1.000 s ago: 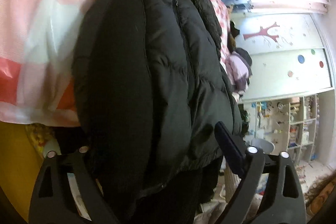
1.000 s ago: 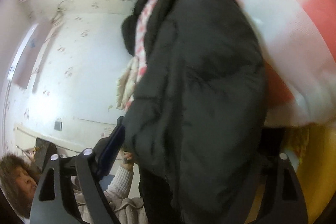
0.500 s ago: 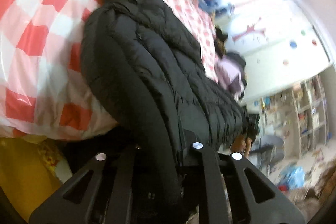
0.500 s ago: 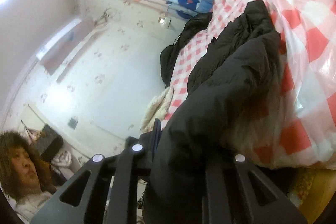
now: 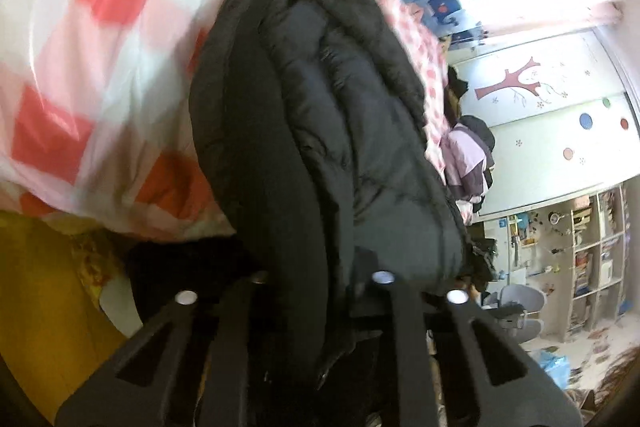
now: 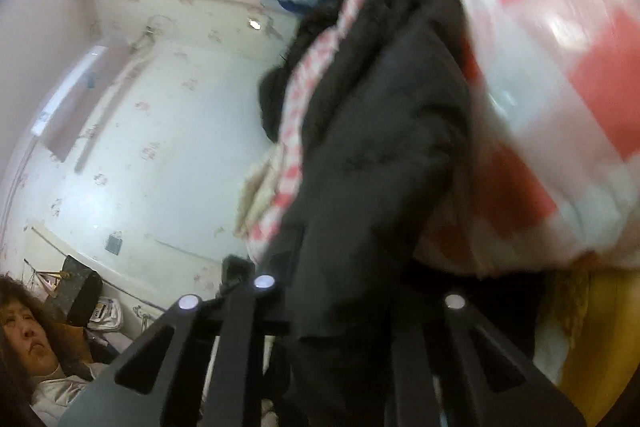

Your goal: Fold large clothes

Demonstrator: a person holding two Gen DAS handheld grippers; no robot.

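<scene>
Since half a second ago both cameras have swung closer to the bed, so the black puffer jacket (image 5: 352,131) now fills the middle of each view and the checked cover looks larger and more blurred. On the left wrist camera the left tongs (image 5: 320,279) are clenched on the jacket's near edge: a thick dark fold runs down between the two arms at 6 o'clock, and the quilted body rises from there toward 12 o'clock. The jacket lies on the bed's red and white checked cover (image 5: 100,67), which spreads from 9 to 11 o'clock. A yellow bed side (image 5: 44,307) sits at 8 o'clock below the cover. At 3 o'clock a pile of clothes (image 5: 466,155), lilac and dark, lies at the far end of the bed, with a white wardrobe door bearing a red tree sticker (image 5: 516,83) behind it and open shelves (image 5: 588,243) at 4 o'clock. On the right wrist camera the right tongs (image 6: 356,291) are likewise clamped on the black puffer jacket (image 6: 380,131), whose cloth drops between the arms at 6 o'clock and climbs to 12 o'clock. The checked cover (image 6: 560,87) fills 1 to 3 o'clock there. A white wall (image 6: 140,147) covers 9 to 11 o'clock, and a person's face (image 6: 28,331) shows at 8 o'clock, low at the edge.
</scene>
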